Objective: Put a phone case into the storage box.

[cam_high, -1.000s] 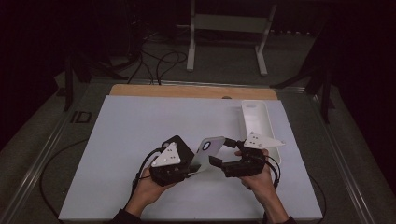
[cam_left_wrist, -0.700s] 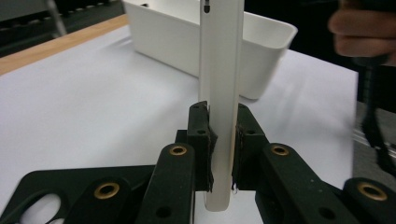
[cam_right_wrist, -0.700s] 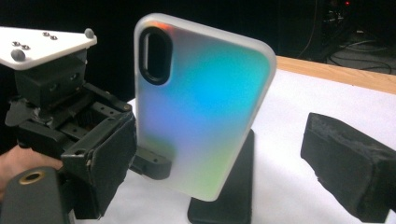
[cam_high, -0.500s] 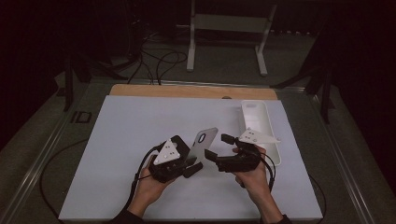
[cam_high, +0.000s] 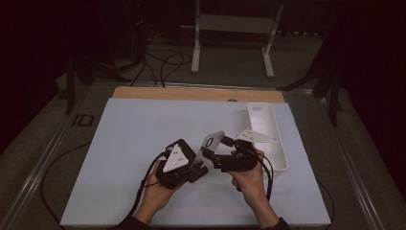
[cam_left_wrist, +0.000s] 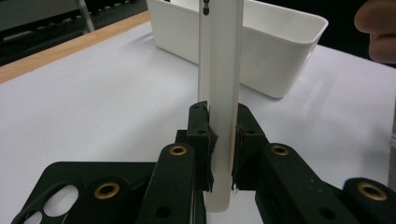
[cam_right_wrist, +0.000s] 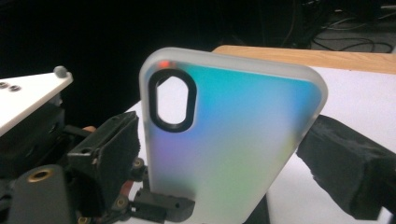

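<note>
Phone case beside white tray

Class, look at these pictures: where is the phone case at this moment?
In the high view the phone case stands on edge above the white table, clamped in the left hand-held gripper, with the right hand-held gripper beside it and the white bin further right.

I see a frosted, matt plastic phone case with an iridescent sheen, a glossy white plastic tray at two o'clock, a smooth matt white tabletop, and a bare wooden edge at twelve.
</note>
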Demonstrator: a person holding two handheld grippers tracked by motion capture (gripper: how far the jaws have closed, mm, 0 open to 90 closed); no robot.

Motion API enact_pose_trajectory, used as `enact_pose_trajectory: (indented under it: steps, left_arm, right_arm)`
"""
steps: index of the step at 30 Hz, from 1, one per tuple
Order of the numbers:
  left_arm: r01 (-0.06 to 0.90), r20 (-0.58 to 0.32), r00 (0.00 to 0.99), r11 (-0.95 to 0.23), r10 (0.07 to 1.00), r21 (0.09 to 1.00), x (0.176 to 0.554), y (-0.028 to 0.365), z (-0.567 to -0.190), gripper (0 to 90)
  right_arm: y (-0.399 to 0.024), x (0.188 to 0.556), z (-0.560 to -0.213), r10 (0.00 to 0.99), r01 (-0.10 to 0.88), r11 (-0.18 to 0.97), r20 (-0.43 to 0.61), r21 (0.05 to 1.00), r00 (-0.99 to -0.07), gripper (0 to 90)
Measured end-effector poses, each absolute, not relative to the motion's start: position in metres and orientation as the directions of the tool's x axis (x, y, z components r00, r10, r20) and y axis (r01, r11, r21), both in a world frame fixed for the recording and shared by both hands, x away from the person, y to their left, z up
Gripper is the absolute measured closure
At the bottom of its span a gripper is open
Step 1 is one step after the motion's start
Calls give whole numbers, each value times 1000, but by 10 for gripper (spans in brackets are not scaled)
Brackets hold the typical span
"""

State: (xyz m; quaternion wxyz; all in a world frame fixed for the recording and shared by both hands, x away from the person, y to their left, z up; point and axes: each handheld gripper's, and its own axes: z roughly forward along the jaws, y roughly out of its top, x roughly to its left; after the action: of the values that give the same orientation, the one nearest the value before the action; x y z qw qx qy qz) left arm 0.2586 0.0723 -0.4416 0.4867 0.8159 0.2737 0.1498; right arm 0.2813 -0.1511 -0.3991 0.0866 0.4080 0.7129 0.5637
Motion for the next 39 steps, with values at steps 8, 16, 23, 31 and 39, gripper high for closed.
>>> enact_pose_trajectory:
  steps: [8, 16, 23, 31, 39]
  left_arm:
    - [292, -15, 809, -379, 588, 878, 256, 69, -441, 807]
    - [287, -18, 815, -377, 579, 881, 255, 68, -442, 807]
    - [291, -26, 820, -377, 572, 880, 255, 67, -443, 806]
    - [287, -33, 824, -367, 566, 885, 254, 70, -442, 789]
    - [285, -32, 819, -356, 573, 890, 253, 78, -438, 644]
  right_arm:
    - [-147, 283, -401, 695, 492, 20, 341, 870, -632, 133]
    - [-148, 287, -404, 685, 513, 0, 373, 858, -625, 144]
    - [-147, 284, -403, 691, 494, 11, 350, 869, -632, 160]
    - [-146, 282, -402, 690, 483, 15, 340, 876, -638, 162]
    - [-146, 281, -402, 696, 478, 18, 332, 878, -637, 163]
